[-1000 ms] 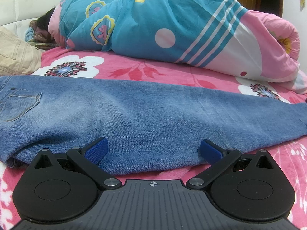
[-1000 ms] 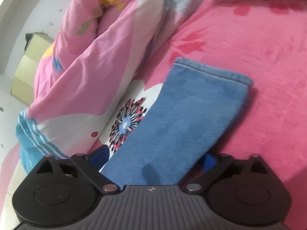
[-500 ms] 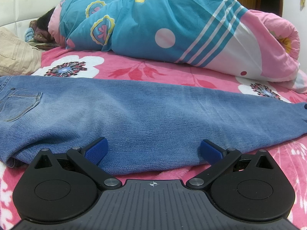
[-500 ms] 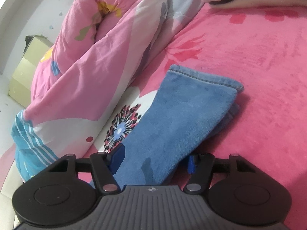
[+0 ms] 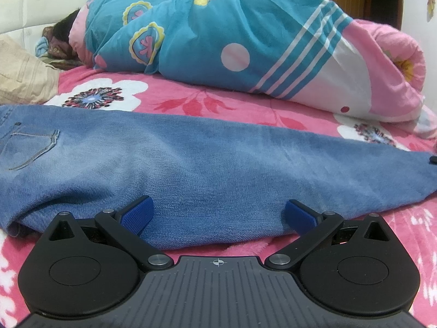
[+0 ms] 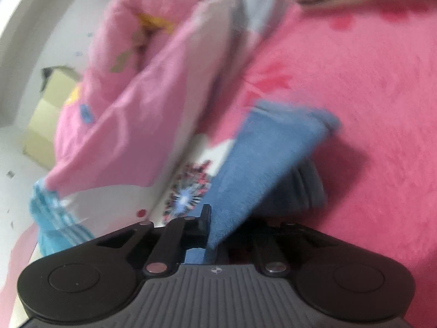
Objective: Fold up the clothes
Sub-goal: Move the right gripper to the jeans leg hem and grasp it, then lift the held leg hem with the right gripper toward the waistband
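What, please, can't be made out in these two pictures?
- Jeans: waistband cut off by left edge, left wrist view.
- Right gripper: its right finger is hidden behind the jeans leg it clamps; right wrist view, motion-blurred.
- Person under quilt: mostly covered.

The left gripper [image 5: 217,213] sits low in the frame's bottom centre, jaws spread wide. The right gripper [image 6: 215,235], bottom centre, has jaws pinched together on denim.
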`<state>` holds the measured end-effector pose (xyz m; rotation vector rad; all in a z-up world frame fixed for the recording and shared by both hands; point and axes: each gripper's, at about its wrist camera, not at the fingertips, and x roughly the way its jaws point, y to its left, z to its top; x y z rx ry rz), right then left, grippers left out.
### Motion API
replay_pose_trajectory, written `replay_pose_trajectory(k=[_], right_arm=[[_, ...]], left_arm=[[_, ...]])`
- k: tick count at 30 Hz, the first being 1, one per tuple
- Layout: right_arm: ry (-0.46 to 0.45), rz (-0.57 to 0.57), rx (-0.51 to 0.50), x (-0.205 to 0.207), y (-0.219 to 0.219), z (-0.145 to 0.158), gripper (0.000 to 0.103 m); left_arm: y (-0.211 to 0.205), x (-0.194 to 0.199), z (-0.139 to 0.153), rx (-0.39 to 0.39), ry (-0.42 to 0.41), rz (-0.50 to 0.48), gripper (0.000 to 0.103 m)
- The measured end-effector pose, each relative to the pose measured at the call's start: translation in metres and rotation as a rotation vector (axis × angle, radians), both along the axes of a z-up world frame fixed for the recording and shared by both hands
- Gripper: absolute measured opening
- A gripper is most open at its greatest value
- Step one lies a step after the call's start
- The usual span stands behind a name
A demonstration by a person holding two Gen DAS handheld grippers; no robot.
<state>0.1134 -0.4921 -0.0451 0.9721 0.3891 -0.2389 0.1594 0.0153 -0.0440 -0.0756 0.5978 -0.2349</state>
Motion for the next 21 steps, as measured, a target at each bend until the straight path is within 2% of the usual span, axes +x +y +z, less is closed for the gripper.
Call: replay_pose_trajectory(k=[4, 11, 21], right_arm=[[-0.048, 0.009, -0.022, -0.006, -0.001, 0.017, 0.007], [-0.105, 0.02, -0.034, -0.014, -0.012, 0.031, 0.007], [-0.115, -0.04, -0.047, -0.059, -0.06, 0.037, 0.006]], left_arm=[[0.006, 0.001, 0.002, -0.043, 0.007, -0.005, 0.103], [-0.005, -0.001, 0.01, -0.027, 0.032, -0.018, 0.103], [-0.057, -0.005, 0.021, -0.067, 0.106, -0.136, 0.103]])
